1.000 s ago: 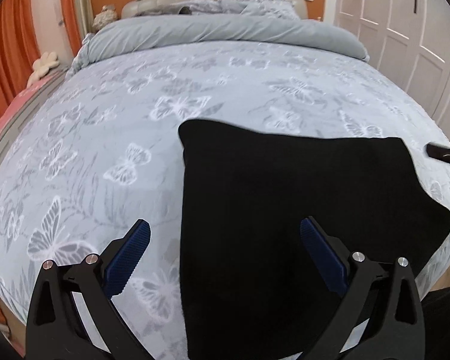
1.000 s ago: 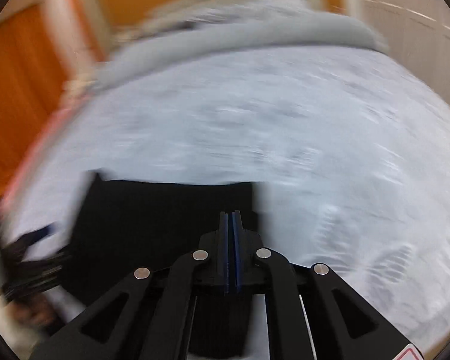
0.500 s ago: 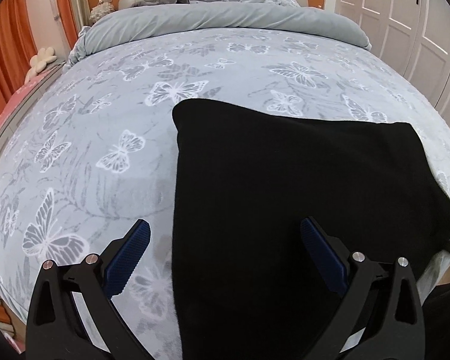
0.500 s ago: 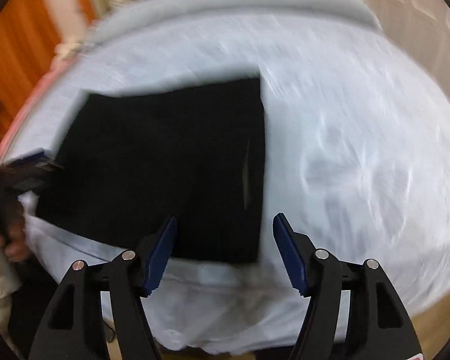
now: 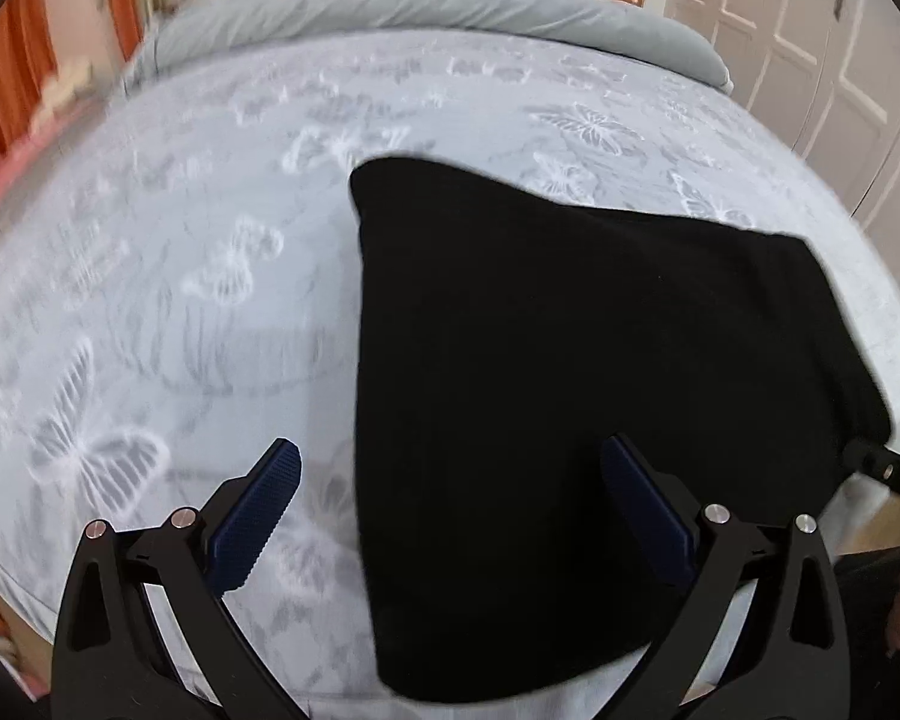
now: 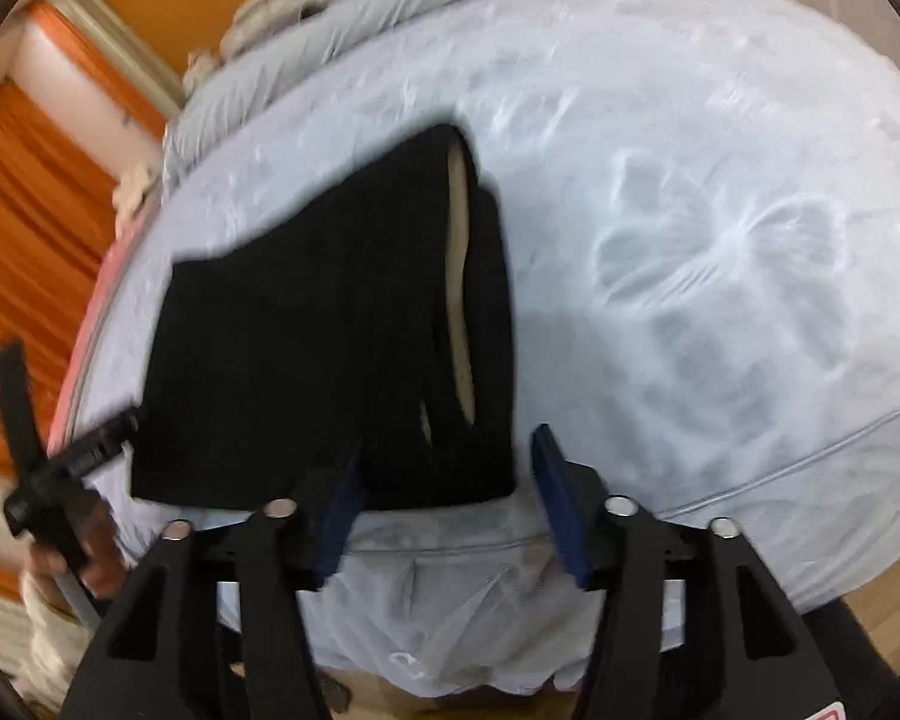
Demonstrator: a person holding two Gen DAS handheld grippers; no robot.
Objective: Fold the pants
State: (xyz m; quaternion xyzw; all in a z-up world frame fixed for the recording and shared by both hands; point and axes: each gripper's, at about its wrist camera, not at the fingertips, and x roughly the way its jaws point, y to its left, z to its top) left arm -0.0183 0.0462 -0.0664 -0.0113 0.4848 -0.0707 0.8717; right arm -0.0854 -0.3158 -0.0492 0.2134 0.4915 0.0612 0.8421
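The black pants (image 5: 570, 390) lie folded into a flat block on the butterfly-print bed sheet (image 5: 180, 300), near the bed's front edge. My left gripper (image 5: 450, 456) is open above their near left part, one blue pad over the sheet and one over the cloth, with nothing gripped. My right gripper (image 6: 450, 450) is at the pants' (image 6: 330, 330) near right corner. Its jaws are opening, with the corner lying between them and no pad pressing on it. A tan lining shows in a slit along the pants' right side.
A rolled grey duvet (image 5: 420, 12) and pillows lie at the head of the bed. White wardrobe doors (image 5: 810, 48) stand to the right and orange curtains (image 6: 24, 240) to the left. A person's hand (image 6: 99, 558) shows at the bed's front edge (image 6: 750, 480).
My right gripper went from shut to open, rolled, and drew back toward the bed's front edge. My left gripper tipped down slightly and stayed open; the pants lie as before.
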